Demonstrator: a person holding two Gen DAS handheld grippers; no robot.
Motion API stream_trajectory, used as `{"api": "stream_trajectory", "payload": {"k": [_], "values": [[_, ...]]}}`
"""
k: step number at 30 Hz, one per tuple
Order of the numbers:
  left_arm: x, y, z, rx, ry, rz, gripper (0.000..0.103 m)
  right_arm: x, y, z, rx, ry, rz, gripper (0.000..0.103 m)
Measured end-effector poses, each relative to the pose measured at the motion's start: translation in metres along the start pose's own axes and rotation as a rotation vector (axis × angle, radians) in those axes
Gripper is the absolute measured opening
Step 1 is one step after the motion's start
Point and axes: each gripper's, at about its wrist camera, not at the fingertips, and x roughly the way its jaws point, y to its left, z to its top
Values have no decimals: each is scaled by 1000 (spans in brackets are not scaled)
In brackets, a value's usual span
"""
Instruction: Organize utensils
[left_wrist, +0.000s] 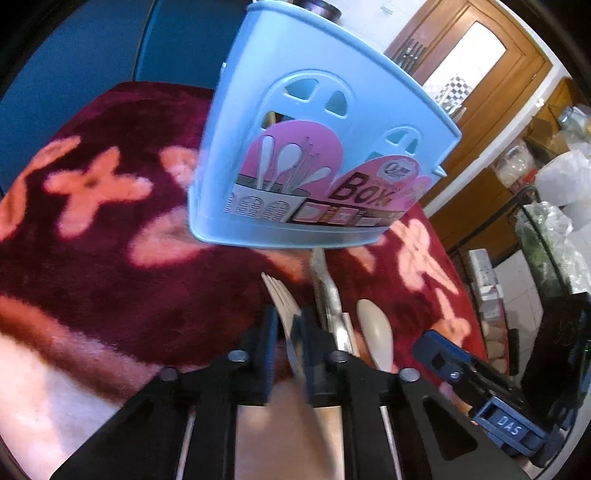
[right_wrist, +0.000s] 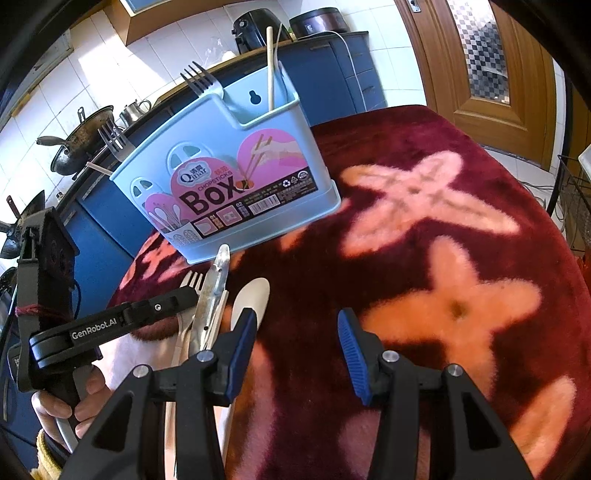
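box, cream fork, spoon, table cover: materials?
Blue box: looks like moulded plastic, semi-gloss, with cut-out slots and a printed sticker.
Cream fork: probably matte plastic; opaque, no metallic glint.
Cream spoon: same look, likely plastic.
Table cover: plush fabric, maroon with pink flowers; fuzzy pile shows.

Home kitchen: wok (right_wrist: 79, 142), tiled wall (right_wrist: 110, 70).

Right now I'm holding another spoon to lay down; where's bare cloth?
Free: the floral tablecloth right of the white spoon and blue chopsticks box. Crowded: below the box, where fork, tongs and spoon lie together.
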Motion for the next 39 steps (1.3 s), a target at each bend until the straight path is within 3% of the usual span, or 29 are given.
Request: {"api": "stream_trajectory", "payload": {"k": [14,20,28,32,34,39], "values": [[-35,1,-3,36,-107,50,4,8,12,1,-18,42,68,48],[-49,0,-5,59,-149,61,4,20,17,3,-60,75,81,32],[-59,1,-9,66,-164,50,4,35,22,11,-73,110,125,22],[-61,-1,-10,63,-168,48,4,42,20,15,-19,140,204,9],[-63,-2,-10,64,-173,46,4,45,19,15,18,159,241,8],[-69,-4,-10,70,-188,38,4,36,26,12,-13,136,226,7]]}}
